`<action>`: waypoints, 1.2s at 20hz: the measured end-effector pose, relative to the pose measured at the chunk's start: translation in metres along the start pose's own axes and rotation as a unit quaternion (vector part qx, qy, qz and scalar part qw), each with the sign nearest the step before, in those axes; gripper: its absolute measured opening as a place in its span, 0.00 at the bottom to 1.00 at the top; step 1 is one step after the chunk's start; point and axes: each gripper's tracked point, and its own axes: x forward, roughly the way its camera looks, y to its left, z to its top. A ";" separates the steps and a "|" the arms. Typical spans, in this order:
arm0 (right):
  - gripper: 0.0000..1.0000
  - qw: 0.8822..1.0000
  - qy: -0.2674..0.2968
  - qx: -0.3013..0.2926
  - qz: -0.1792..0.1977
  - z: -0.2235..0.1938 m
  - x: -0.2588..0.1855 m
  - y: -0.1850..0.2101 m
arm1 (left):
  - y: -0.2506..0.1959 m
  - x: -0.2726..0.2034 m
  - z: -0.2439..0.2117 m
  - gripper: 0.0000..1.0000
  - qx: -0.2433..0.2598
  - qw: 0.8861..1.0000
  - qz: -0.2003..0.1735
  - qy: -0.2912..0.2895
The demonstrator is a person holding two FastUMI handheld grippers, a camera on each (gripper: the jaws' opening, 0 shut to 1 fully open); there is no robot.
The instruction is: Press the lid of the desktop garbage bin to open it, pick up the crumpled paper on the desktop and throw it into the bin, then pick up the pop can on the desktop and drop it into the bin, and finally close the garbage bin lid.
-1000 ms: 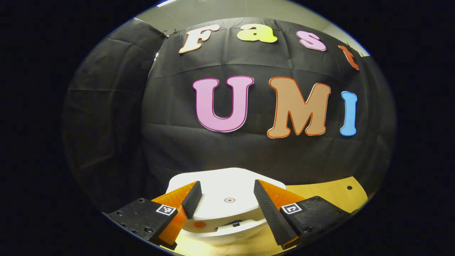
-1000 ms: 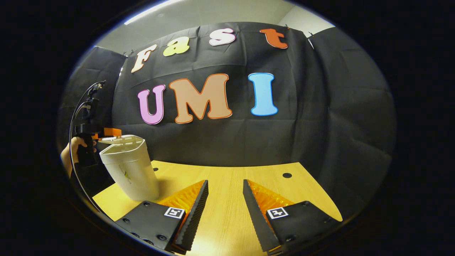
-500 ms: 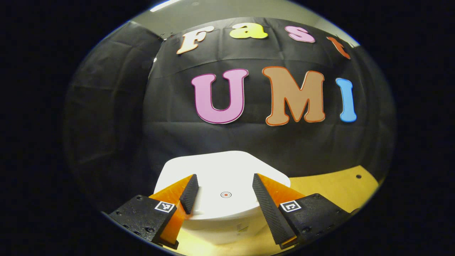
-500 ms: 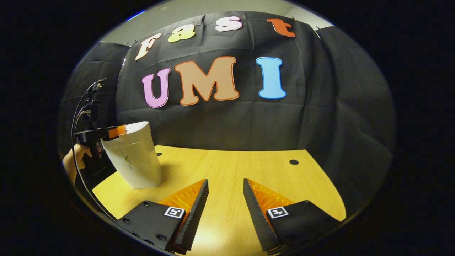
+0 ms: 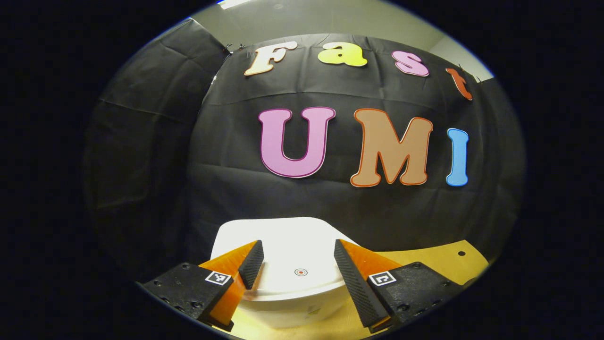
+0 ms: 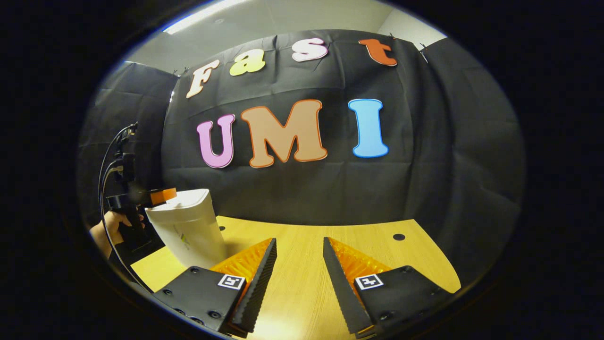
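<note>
Item: bin (image 5: 288,283), white, lower centre of the left gripper view and lower left of the right gripper view (image 6: 188,231); lid (image 5: 283,255) down and flat, with a small ringed dot near its front edge

Left hand-held gripper (image 5: 295,264): jaws spread wide, poised over the lid to either side of the dot; whether a finger touches the lid cannot be told. In the right gripper view it sits at the bin's top edge (image 6: 158,194), with a hand (image 6: 111,226) behind it

Right hand-held gripper (image 6: 299,269): jaws moderately apart, holding nothing, over bare table, well apart from the bin

Risks, as judgement:
- a further press on the lid may spring it open again if the latch is push-to-release
- the bin looks tall and light; a sideways shove from the left hand-held gripper may tip or slide it
- a finger catching the lid edge while lifting away may pull it up

Surface: table (image 6: 302,236), pale wood grain, curved far edge, two small dark holes (image 6: 398,236)

Room: black cloth wall behind the table, grey wall and ceiling light strip at the top of the frame
</note>
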 end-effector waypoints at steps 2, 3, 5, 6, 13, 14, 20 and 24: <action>0.72 1.000 -0.012 0.006 -0.005 0.007 -0.005 -0.005 | -0.006 -0.010 0.015 0.90 0.003 1.000 -0.006 -0.019; 0.72 1.000 -0.017 0.010 -0.006 0.009 -0.009 -0.007 | -0.012 -0.017 0.022 0.90 0.002 1.000 -0.012 -0.028; 0.70 0.999 -0.037 0.020 -0.008 0.021 -0.019 -0.013 | -0.031 -0.043 0.038 0.94 0.004 0.998 -0.030 -0.051; 0.71 0.999 -0.045 0.024 -0.008 0.026 -0.023 -0.016 | -0.041 -0.054 0.046 0.93 0.007 0.997 -0.038 -0.064; 0.75 0.998 -0.058 -0.006 0.010 0.011 -0.060 -0.041 | -0.121 -0.156 0.068 0.93 0.031 0.989 -0.071 -0.123; 0.77 0.998 -0.061 -0.009 0.011 0.012 -0.065 -0.044 | -0.129 -0.171 0.065 0.92 0.038 0.989 -0.075 -0.124; 0.84 0.997 -0.077 0.010 0.005 0.014 -0.095 -0.043 | -0.186 -0.239 0.034 0.93 0.031 0.982 -0.161 -0.095; 0.94 0.995 -0.090 0.020 -0.021 0.015 -0.112 -0.045 | -0.186 -0.256 0.029 0.95 0.002 0.978 -0.186 -0.089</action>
